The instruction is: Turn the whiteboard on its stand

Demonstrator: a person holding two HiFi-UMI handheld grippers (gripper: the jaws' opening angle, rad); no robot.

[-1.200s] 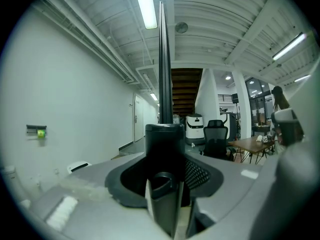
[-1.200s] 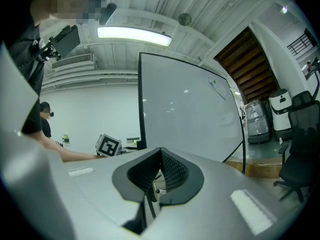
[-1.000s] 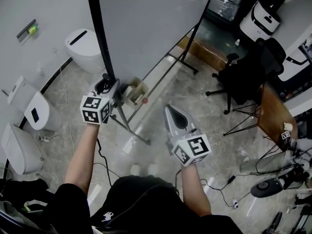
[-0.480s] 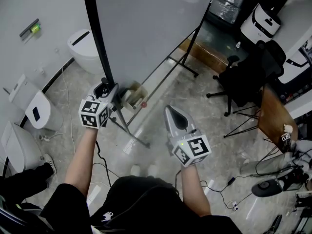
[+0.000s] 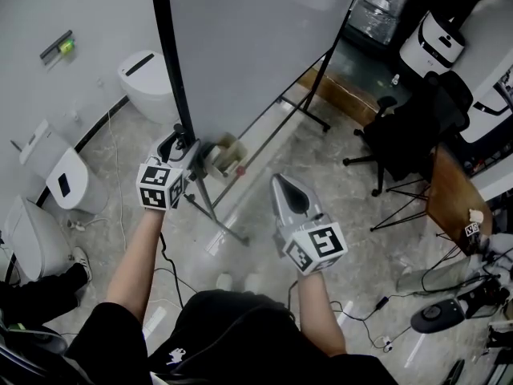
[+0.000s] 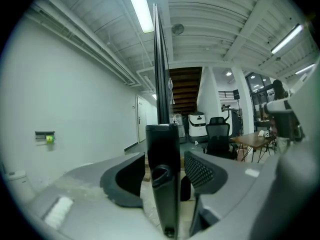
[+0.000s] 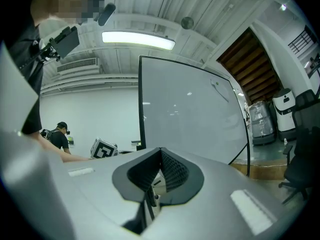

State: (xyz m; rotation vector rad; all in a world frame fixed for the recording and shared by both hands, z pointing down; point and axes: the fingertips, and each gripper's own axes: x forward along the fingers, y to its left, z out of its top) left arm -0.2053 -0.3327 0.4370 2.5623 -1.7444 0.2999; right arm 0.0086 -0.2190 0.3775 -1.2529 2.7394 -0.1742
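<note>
The whiteboard (image 5: 248,46) stands upright in its black frame, seen from above in the head view and filling the middle of the right gripper view (image 7: 190,119). My left gripper (image 5: 183,144) is at the stand's black side post (image 6: 163,149). Its jaws are opening, and the post stands between them with a gap on each side. My right gripper (image 5: 288,187) hovers shut in front of the board, lower right of the post, touching nothing. In its own view the right gripper (image 7: 161,151) points at the board's lower edge.
The stand's legs (image 5: 216,215) spread over the marble floor. White appliances (image 5: 148,83) line the wall on the left. A black office chair (image 5: 409,131) and a wooden table (image 5: 453,199) stand at the right. Cables trail near my feet. A person in black (image 7: 60,136) stands far off.
The left gripper's jaws have spread away from the post. A person's leg and shoe have come into the lower left of the head view. The right gripper has stayed put.
</note>
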